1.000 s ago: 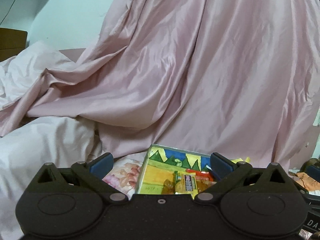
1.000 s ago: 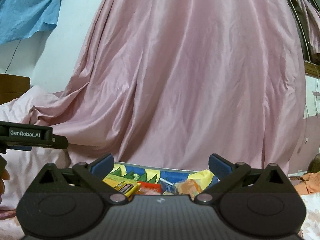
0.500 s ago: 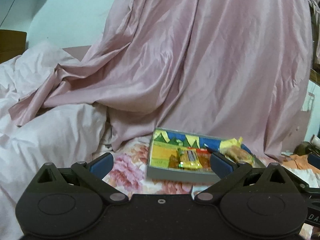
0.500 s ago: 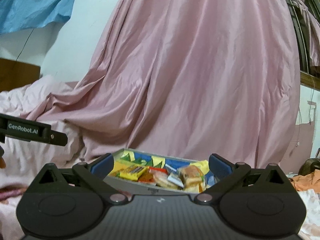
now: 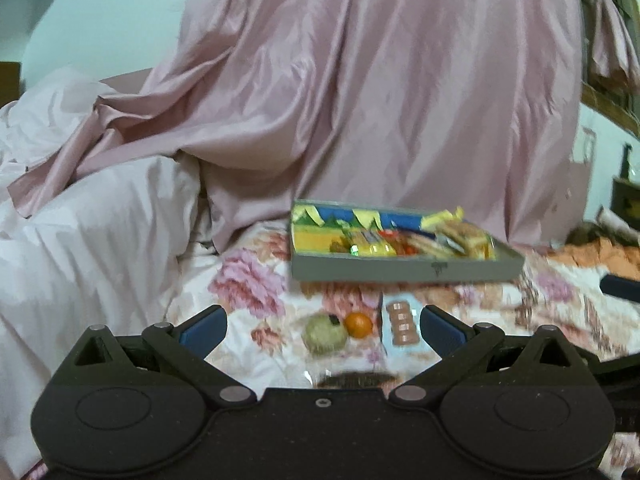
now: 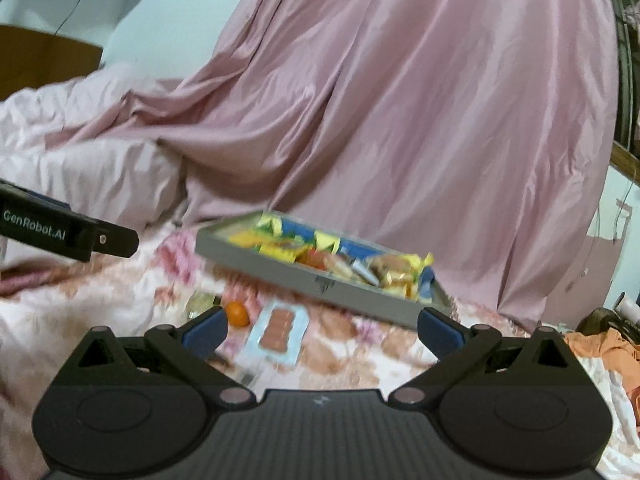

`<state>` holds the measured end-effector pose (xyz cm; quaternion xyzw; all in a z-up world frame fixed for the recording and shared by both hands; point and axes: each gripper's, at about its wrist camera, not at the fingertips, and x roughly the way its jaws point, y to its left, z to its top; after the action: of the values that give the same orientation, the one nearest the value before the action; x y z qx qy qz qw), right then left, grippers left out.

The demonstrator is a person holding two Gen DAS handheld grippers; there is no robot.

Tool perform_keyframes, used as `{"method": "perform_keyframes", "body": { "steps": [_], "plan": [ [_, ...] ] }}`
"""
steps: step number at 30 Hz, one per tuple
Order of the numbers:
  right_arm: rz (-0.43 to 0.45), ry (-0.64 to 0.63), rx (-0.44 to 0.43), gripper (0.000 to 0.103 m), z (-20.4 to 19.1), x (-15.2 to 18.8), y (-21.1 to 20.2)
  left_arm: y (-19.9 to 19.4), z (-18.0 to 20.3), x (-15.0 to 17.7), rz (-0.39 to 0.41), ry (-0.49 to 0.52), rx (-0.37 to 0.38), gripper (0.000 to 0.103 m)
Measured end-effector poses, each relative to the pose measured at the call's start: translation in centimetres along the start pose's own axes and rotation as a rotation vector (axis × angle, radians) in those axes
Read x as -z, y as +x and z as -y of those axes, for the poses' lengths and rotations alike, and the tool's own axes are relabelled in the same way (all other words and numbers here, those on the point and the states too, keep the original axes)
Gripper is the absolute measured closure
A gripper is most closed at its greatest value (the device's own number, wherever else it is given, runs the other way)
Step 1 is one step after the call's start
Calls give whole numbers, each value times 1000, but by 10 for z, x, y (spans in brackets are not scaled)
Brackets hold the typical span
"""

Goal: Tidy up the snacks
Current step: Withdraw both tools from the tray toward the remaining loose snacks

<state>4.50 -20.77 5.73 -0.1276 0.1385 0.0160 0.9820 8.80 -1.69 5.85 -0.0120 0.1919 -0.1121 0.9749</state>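
Both claws hang above a bed covered in a floral sheet [image 5: 256, 292], each with its blue-padded fingers spread wide apart and nothing between them. Ahead of the left claw [image 5: 322, 326], past its fingertips, sits a shallow grey tray [image 5: 400, 270] with a bright painted lining of blue, yellow and green; wrapped snacks [image 5: 416, 240] are heaped toward its middle and right end, while its left end shows bare lining. Closer in, framed between the left claw's fingers, three loose items lie on the sheet: a pale green round fruit [image 5: 325, 335], a small orange fruit [image 5: 358, 325] just beside it on the right, and a light blue packet [image 5: 401, 326] showing a row of brownish pieces (the blur hides what they are). From the right claw [image 6: 322, 330] the same tray [image 6: 320, 284] runs diagonally ahead, its far corner to the left; the blue packet [image 6: 278, 334] lies between this claw's fingers and the orange fruit [image 6: 237, 314] sits right by its left fingertip. The left claw's dark body, lettered GenRobot.AI, pokes in from the left edge of that view. A large pink satin cloth [image 5: 380, 100] drapes down behind the tray, and a rumpled pale duvet [image 5: 92, 232] is piled to the left.
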Motion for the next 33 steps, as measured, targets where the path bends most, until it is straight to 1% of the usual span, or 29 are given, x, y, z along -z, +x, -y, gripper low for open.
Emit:
{"method": "perform_keyframes", "body": {
  "steps": [5, 8, 15, 23, 28, 33],
  "plan": [
    [-66, -28, -12, 0, -12, 8, 6, 8, -2, 20, -42, 57, 41, 1],
    [-112, -45, -7, 0, -18, 14, 16, 14, -6, 29, -81, 65, 55, 1],
    [-206, -64, -3, 0, -24, 28, 39, 34, -21, 41, -151, -4, 54, 1],
    [-262, -87, 0, 0, -29, 37, 54, 57, -23, 52, -230, -39, 41, 1],
    [-302, -74, 4, 0, -28, 39, 64, 69, -25, 55, -257, -49, 38, 1],
    [-338, -75, 20, 0, -28, 44, 74, 83, -27, 61, -305, -60, 24, 1]
  ]
}}
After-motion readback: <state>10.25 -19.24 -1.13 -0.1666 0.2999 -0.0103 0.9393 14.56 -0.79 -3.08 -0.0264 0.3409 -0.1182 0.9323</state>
